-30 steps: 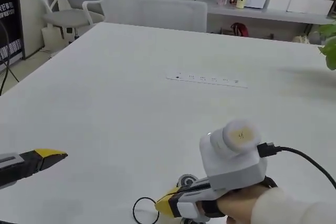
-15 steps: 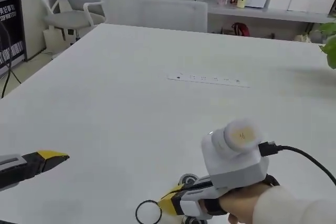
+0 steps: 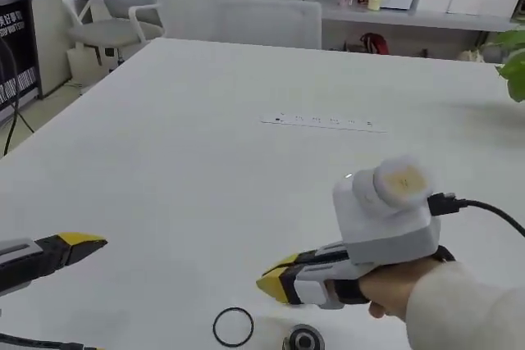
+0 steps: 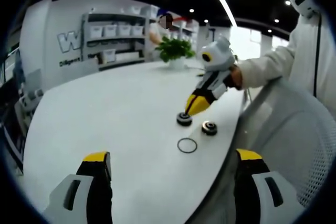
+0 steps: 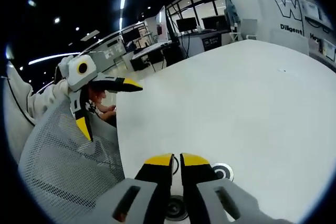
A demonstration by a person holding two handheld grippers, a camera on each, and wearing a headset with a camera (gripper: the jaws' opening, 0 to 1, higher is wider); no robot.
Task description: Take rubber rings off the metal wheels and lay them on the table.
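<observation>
Right gripper [image 3: 275, 279] now lifted off counter [image 3: 246, 170], away from rubber ring [image 3: 234, 326] it was beside half second ago; jaws pressed together, nothing between. Tip hovers close over metal wheel [image 4: 184, 119]; second wheel [image 4: 209, 127] just beside it. Ring lies flat, free on counter near wheels, on side toward left gripper [image 4: 173, 158]. Left gripper well apart, jaws spread wide, empty. Socket strip [image 3: 324, 123] set into counter farther back, pale chair [image 3: 271, 22] beyond far edge.
</observation>
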